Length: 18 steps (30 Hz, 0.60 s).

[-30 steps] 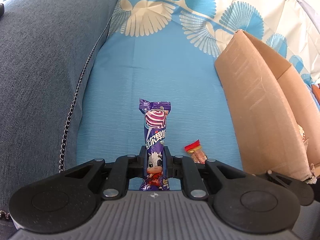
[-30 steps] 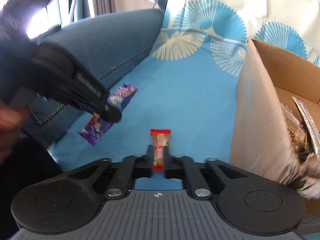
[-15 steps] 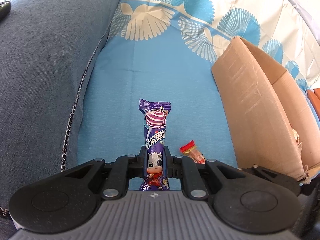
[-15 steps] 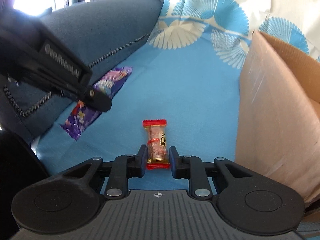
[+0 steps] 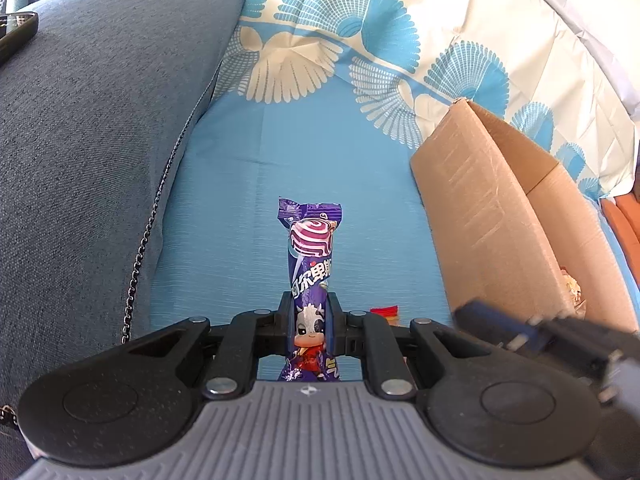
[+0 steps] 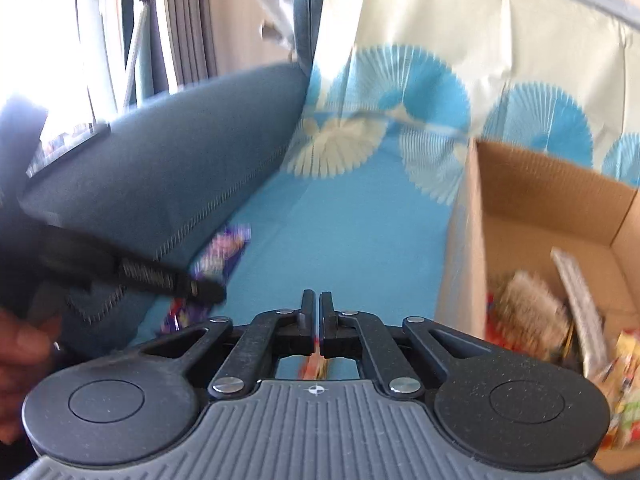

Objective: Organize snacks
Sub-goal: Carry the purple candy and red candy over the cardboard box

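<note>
Since a moment ago my right gripper [image 6: 316, 314] has lifted off the blue sheet [image 6: 340, 236], pinching the small red-wrapped candy [image 6: 315, 366]. My left gripper [image 5: 308, 320] clamps the purple lollipop packet [image 5: 310, 248]. Beyond, the cardboard box [image 6: 540, 200] holds snacks.

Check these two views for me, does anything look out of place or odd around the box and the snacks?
Nothing looks spilled or damaged. One thing stands out: a phone lies on the blue sofa arm, away from the snacks. The cardboard box stands upright with snacks inside.
</note>
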{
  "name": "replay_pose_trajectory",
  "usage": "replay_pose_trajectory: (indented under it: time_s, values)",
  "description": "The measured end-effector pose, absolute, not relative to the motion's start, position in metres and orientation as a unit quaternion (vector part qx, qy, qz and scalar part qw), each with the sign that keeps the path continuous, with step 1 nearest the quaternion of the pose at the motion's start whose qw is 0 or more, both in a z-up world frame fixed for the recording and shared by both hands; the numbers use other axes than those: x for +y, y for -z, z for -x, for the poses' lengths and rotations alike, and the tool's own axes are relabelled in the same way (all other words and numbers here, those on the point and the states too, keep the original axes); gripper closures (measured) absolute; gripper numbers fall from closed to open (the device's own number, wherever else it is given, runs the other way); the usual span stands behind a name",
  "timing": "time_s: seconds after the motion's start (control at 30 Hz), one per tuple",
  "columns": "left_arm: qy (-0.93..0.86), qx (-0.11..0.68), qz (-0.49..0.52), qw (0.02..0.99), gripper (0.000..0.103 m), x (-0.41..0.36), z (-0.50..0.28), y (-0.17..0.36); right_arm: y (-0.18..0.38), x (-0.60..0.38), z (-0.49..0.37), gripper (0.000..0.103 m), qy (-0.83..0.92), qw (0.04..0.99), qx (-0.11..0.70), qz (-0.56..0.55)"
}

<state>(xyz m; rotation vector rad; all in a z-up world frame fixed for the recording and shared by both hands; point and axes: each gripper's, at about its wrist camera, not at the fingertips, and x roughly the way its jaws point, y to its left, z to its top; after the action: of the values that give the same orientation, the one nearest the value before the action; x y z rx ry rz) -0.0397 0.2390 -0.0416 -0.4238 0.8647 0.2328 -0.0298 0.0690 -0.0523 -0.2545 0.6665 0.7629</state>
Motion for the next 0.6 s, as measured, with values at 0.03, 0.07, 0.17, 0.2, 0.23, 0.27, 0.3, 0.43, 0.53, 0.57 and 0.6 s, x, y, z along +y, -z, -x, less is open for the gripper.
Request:
replay_pose_trajectory:
  time_s: [0.03, 0.07, 0.17, 0.2, 0.23, 0.27, 0.3, 0.43, 0.53, 0.57, 0.6]
  values:
    - [-0.111, 0.415, 0.205, 0.880, 0.088, 0.239, 0.040, 0.041, 0.058, 0.069, 0.034, 0.080, -0.364, 0.864, 0.321, 0.131]
    - [-0.111, 0.414, 0.206, 0.879, 0.088, 0.239, 0.041, 0.041, 0.063, 0.073, 0.038, 0.070, -0.364, 0.865, 0.311, 0.150]
    - [-0.111, 0.414, 0.208, 0.879, 0.088, 0.240, 0.044, 0.041, 0.078, 0.083, 0.044, 0.056, -0.361, 0.859, 0.311, 0.185]
    - [-0.112, 0.414, 0.209, 0.879, 0.088, 0.241, 0.044, 0.041, 0.083, 0.083, 0.046, 0.056, -0.359, 0.857, 0.321, 0.184]
    - [-0.112, 0.414, 0.210, 0.879, 0.088, 0.241, 0.044, 0.041, 0.088, 0.084, 0.045, 0.056, -0.353, 0.856, 0.328, 0.186]
    - [-0.113, 0.413, 0.212, 0.878, 0.088, 0.243, 0.042, 0.042, 0.093, 0.086, 0.044, 0.056, -0.346, 0.856, 0.333, 0.190]
    - [-0.112, 0.413, 0.213, 0.878, 0.088, 0.243, 0.043, 0.042, 0.097, 0.088, 0.043, 0.056, -0.341, 0.856, 0.338, 0.192]
    - [-0.111, 0.414, 0.214, 0.878, 0.088, 0.244, 0.040, 0.042, 0.109, 0.095, 0.031, 0.056, -0.328, 0.853, 0.364, 0.182]
    - [-0.110, 0.414, 0.216, 0.877, 0.088, 0.245, 0.039, 0.043, 0.117, 0.099, 0.027, 0.058, -0.328, 0.850, 0.373, 0.176]
    - [-0.109, 0.414, 0.217, 0.877, 0.088, 0.246, 0.039, 0.043, 0.118, 0.100, 0.028, 0.068, -0.336, 0.848, 0.372, 0.174]
    - [-0.109, 0.414, 0.218, 0.877, 0.088, 0.246, 0.039, 0.044, 0.117, 0.102, 0.028, 0.076, -0.344, 0.845, 0.370, 0.176]
